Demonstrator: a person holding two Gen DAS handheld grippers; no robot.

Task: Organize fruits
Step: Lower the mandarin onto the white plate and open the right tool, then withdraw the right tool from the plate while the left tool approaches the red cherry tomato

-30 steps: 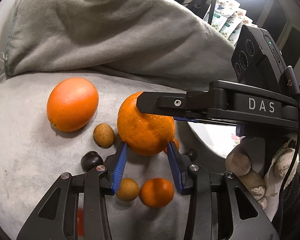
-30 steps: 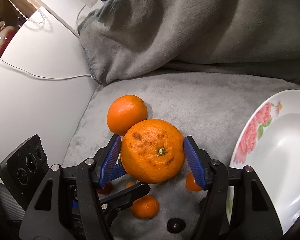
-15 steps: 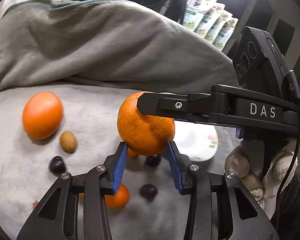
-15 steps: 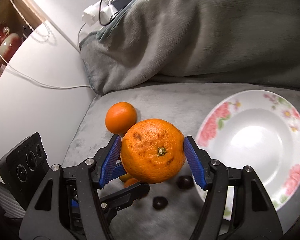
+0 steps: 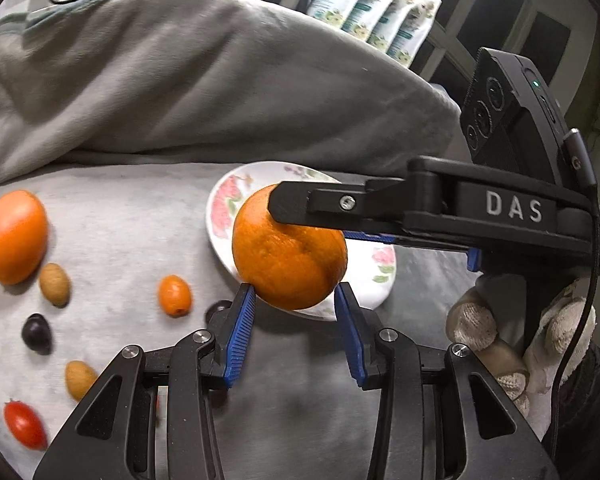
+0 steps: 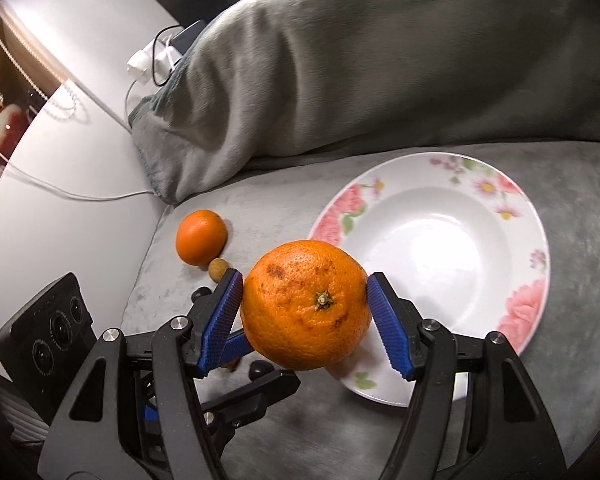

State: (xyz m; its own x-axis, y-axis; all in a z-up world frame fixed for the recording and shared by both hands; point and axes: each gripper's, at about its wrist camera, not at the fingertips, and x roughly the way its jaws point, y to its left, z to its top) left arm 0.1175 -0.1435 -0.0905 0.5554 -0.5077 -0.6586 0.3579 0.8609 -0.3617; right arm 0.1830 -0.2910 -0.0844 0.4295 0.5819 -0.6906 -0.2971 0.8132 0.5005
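Observation:
My right gripper (image 6: 305, 307) is shut on a large orange (image 6: 306, 304) and holds it in the air by the near-left rim of a white flowered plate (image 6: 440, 200). In the left wrist view the orange (image 5: 290, 252) hangs in front of the plate (image 5: 228, 204), with the right gripper's arm across it. My left gripper (image 5: 294, 322) is open and empty just below the orange, its blue pads either side without touching. A second orange (image 5: 14, 232) lies on the grey cloth at the far left; it also shows in the right wrist view (image 6: 201, 236).
Small fruits lie on the cloth left of the plate: a kumquat (image 5: 175, 295), two tan longans (image 5: 55, 284) (image 5: 80, 378), a dark plum (image 5: 38, 332) and a red tomato (image 5: 25, 424). A grey pillow (image 5: 180, 80) rises behind. A white table (image 6: 60, 208) with cables is at left.
Both grippers have moved right together with the orange, from above the small fruits to the plate's near edge. The plate now shows in full. The grip on the orange has not changed.

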